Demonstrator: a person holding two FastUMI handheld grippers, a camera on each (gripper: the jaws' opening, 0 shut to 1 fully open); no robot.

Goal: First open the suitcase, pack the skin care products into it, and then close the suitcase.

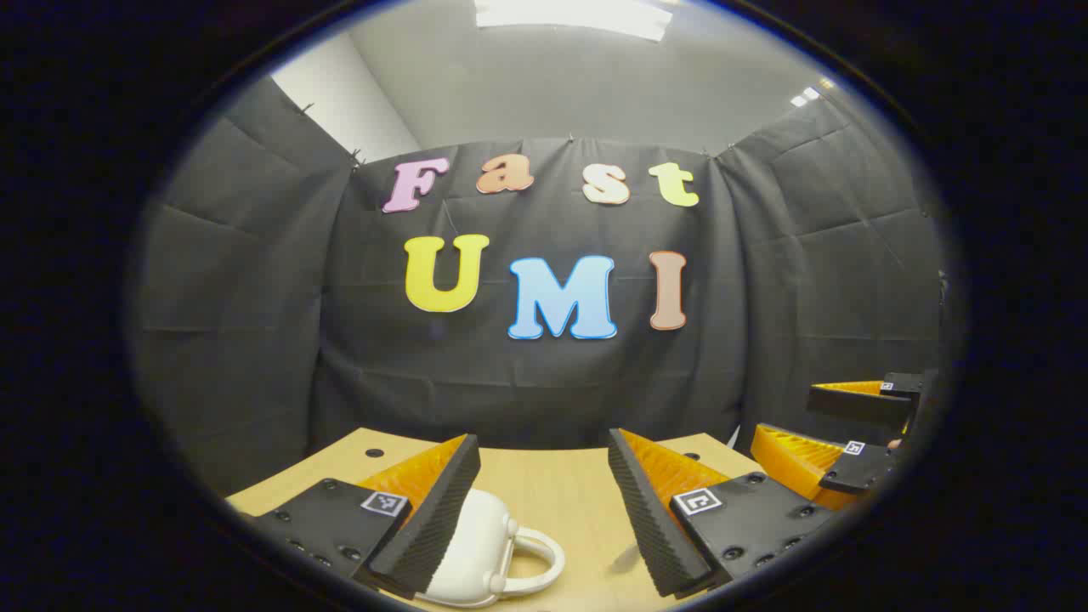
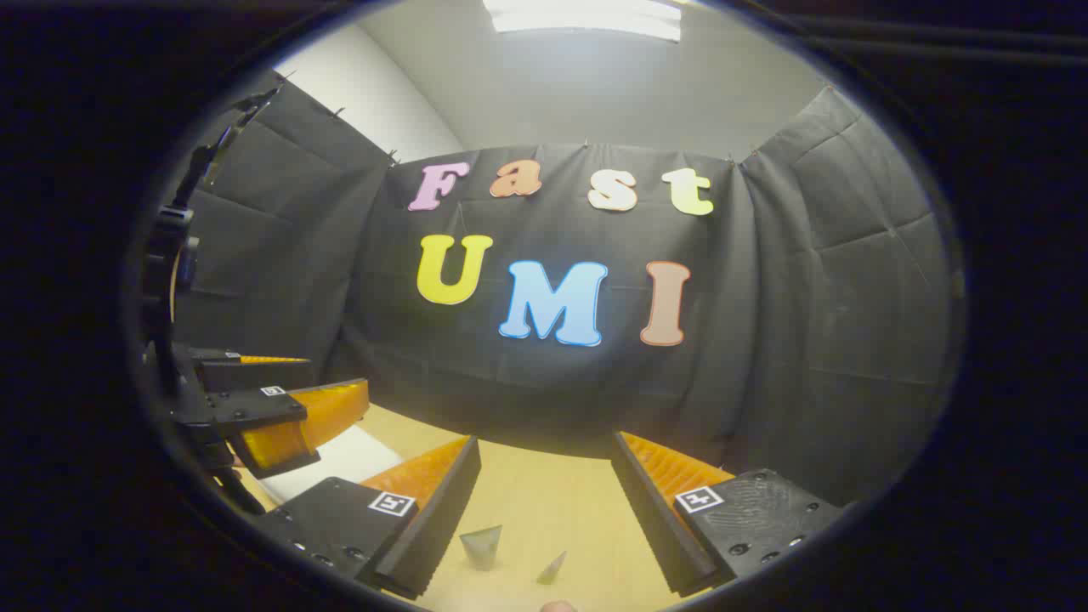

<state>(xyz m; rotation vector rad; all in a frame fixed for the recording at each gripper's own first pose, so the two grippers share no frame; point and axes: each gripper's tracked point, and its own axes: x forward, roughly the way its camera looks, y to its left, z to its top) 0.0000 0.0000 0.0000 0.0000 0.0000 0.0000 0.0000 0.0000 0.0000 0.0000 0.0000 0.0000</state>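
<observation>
A small white suitcase (image 1: 472,552) with a looped handle lies shut on the wooden table (image 1: 552,493), low in the left gripper view, partly under my left gripper's near finger. My left gripper (image 1: 544,442) stands open above it, holding nothing. In the right gripper view, my right gripper (image 2: 546,442) is open over the table, and two small grey-green tube ends (image 2: 482,544) poke up between its fingers, untouched. The white suitcase (image 2: 340,463) shows at lower left there, below the left gripper (image 2: 338,376). The right gripper (image 1: 786,412) appears open at the right edge of the left gripper view.
Black cloth walls close the booth behind and on both sides, just beyond the table's far edge (image 1: 544,449). A dark stand (image 2: 183,212) rises at the left of the right gripper view. A small pinkish rounded thing (image 2: 557,606) peeks in at the bottom edge.
</observation>
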